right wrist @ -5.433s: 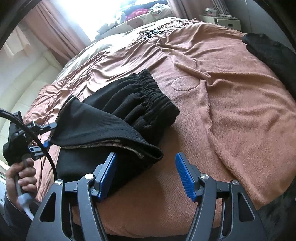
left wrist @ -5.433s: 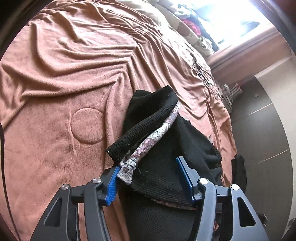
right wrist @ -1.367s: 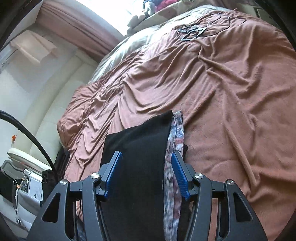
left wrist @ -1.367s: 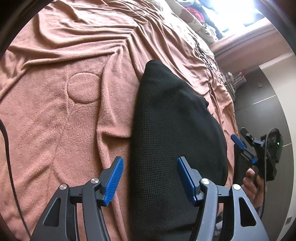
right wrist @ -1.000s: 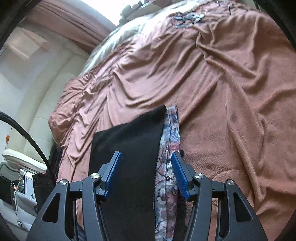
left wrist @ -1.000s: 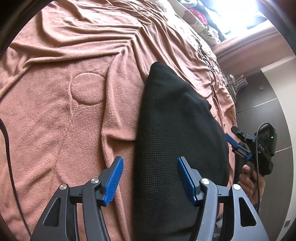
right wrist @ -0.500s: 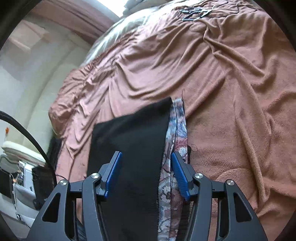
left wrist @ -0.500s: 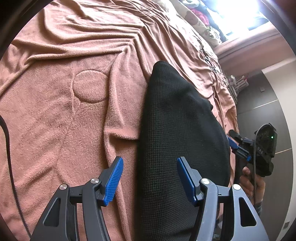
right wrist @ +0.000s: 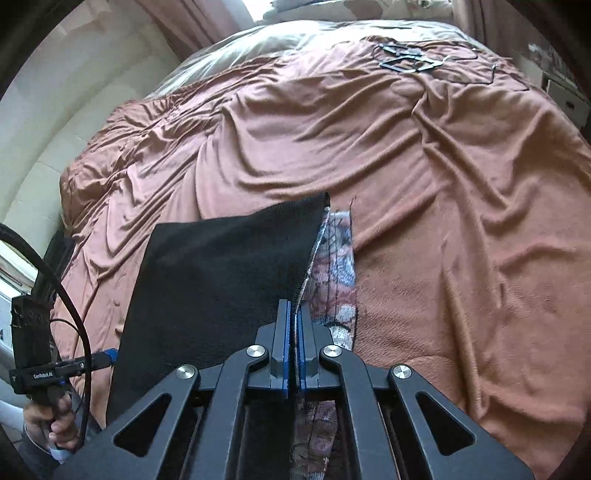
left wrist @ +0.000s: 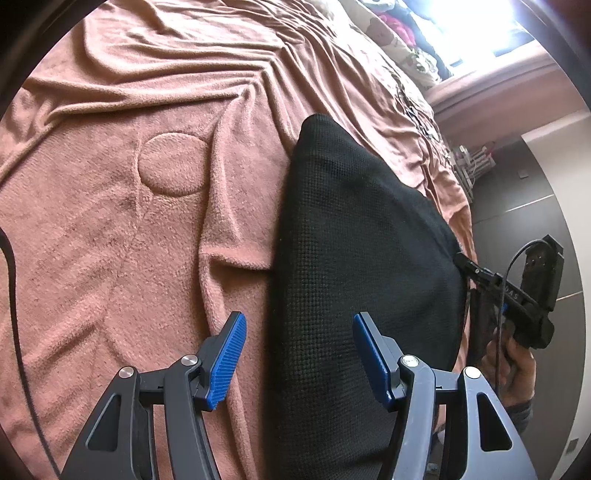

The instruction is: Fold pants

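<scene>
Your right gripper (right wrist: 294, 332) is pinched tight on the edge of the black pants (right wrist: 221, 280), right where the patterned lining (right wrist: 338, 266) peeks out. Your left gripper (left wrist: 297, 354) hangs wide open with nothing in it, straddling the pants' edge. The pants lie folded on the pinkish-brown blanket (left wrist: 129, 240).

Daylight from a blown-out window (left wrist: 491, 33) washes the top edge; fisheye bends and darkens both views' rims
</scene>
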Available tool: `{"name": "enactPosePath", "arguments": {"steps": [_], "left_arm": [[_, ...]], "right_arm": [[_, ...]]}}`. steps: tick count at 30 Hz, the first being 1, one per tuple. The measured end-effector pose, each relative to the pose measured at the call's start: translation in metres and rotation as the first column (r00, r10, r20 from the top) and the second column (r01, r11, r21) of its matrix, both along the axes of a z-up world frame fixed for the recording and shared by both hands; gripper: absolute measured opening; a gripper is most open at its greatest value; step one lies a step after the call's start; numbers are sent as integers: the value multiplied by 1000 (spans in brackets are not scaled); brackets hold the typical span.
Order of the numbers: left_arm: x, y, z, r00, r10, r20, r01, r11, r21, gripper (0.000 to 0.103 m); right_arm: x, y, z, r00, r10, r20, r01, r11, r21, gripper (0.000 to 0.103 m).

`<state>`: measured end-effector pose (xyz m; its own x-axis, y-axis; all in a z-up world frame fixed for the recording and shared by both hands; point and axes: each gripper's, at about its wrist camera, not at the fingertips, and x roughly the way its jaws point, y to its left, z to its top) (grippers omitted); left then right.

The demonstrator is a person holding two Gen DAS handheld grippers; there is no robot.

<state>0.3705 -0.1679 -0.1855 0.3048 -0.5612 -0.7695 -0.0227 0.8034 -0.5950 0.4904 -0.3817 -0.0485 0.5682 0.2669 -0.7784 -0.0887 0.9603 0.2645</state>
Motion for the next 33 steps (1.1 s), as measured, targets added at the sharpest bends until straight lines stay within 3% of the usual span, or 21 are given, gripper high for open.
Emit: {"name": "enactPosePath", "arguments": {"steps": [11,16,18,19,20,22,33], "left_arm": [[-1,-15,-10,999,-37,-21,37,999,-13,58],[2,-18,-11,999,-42,-20,42,999,-10,55],[2,-18,-11,999,-45,-21,45,999,-19,55],[2,-19,-11,999,-47,-21,47,999,-23,55],[3,-20,-11,999,-49,-21,49,998,-25,55],[3,-21,-12,999,-49,-20,48,998,-27,55],[-2,-12,-13,997,-48,-52,44,996,-75,55]], "right_arm": [[-10,-17,-20,996,-84,-43,84,996,15,0],[-19,-19,-14,996,-78,-38,80,996,47,1],[-27,-24,-11,997,-71,-32,73,994,75,6],[-31,-27,-10,997,-67,-30,69,994,89,19],[-35,-31,-9,998,-64,-27,66,993,101,42],[-47,-36,-8,998,-55,-9,55,990,127,63],[-73,-50,-45,997,31,-72,-13,974,227,63]]}}
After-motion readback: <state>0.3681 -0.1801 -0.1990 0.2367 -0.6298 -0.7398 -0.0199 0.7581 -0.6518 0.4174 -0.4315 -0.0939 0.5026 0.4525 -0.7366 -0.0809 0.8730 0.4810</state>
